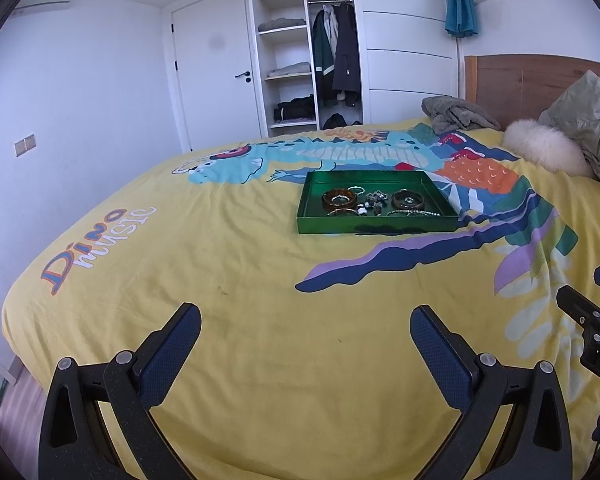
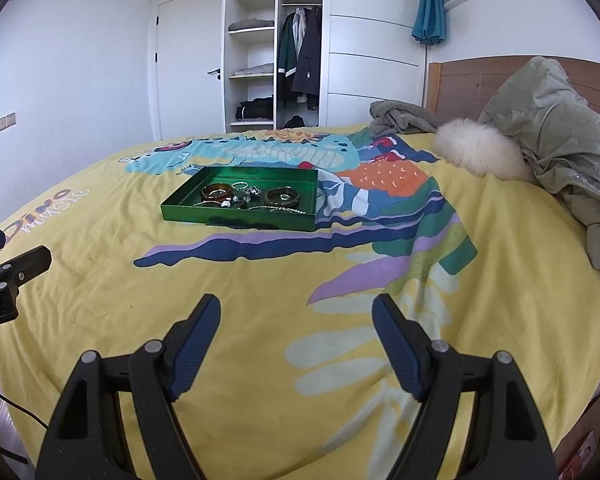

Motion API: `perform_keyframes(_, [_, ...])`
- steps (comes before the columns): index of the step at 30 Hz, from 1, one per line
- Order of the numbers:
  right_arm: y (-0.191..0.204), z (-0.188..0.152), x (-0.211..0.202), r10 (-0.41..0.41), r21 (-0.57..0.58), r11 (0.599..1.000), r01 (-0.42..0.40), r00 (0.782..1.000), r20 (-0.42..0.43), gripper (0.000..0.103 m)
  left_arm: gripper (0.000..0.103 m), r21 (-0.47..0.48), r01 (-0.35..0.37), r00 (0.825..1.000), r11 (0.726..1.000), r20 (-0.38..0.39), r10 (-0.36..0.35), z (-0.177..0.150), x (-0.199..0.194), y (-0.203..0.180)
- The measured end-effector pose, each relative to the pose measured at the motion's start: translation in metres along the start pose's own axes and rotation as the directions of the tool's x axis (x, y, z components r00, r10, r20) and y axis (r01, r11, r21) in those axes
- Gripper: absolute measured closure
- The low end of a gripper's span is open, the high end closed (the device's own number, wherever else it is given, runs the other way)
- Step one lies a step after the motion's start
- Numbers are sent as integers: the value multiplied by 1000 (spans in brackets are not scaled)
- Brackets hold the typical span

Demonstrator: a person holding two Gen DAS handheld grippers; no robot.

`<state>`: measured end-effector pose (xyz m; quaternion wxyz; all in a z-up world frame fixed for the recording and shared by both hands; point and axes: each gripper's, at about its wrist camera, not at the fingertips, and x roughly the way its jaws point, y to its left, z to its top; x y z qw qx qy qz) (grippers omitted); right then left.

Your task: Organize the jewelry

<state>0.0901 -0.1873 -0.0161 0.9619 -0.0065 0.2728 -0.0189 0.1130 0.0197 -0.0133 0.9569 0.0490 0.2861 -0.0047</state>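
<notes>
Two grippers, both held low over the near part of a yellow bedspread [image 1: 260, 320] with a dinosaur print. Left gripper [image 1: 305, 322] spread wide, nothing between its blue-padded fingers [image 1: 172, 354]. Right gripper [image 2: 296, 312] likewise spread and empty. Both well short of the green tray [image 1: 376, 225] lying flat on the bedspread farther ahead. Inside the tray, jewelry: two brown bangles [image 1: 339, 199], one toward the left and one toward the right, a heap of small dark and silver pieces [image 1: 374, 200] between them, a thin ring [image 1: 356, 189] behind, a beaded chain [image 1: 418, 212] along the near right side. Beyond the tray, near the wooden headboard [image 1: 540, 76], a crumpled grey blanket [image 1: 456, 114], a pale fur trim [image 1: 544, 150] and an olive jacket [image 2: 560, 136]. Against the far wall, an open wardrobe [image 1: 292, 56] with folded and hanging clothes.
</notes>
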Motion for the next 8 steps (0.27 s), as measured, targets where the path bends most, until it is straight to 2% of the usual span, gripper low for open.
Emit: perform_keyframes(8, [-2, 0, 2, 3, 2, 1000, -3, 1000, -4, 26, 0, -9, -2, 1000, 1000, -10, 2, -1, 3, -1])
